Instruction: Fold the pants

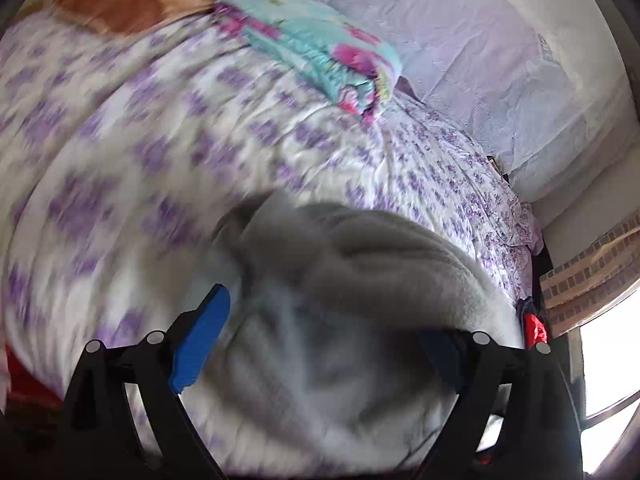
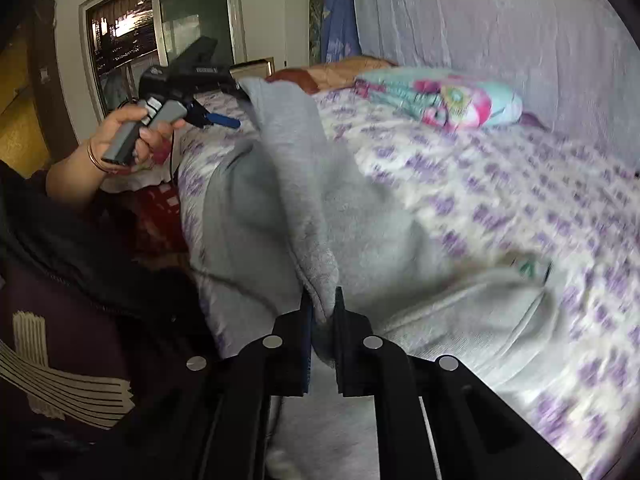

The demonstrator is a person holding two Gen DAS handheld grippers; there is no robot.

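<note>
Grey fleece pants (image 2: 304, 184) hang bunched over the purple-flowered bedsheet (image 2: 500, 200). My right gripper (image 2: 322, 312) is shut on an edge of the pants and holds it up. In the left wrist view the pants (image 1: 340, 280) fill the space between the wide-apart blue fingers (image 1: 200, 344); my left gripper (image 1: 320, 344) is open, with the cloth draped over the right finger. The right wrist view shows the left gripper (image 2: 236, 108) at the pants' far top edge, held in a hand.
A folded turquoise and pink blanket (image 1: 320, 48) lies at the head of the bed, also in the right wrist view (image 2: 440, 100). An orange pillow (image 1: 132, 4) lies behind it. A wall hung with pale cloth (image 1: 500, 60) borders the bed. A window (image 2: 124, 32) is at left.
</note>
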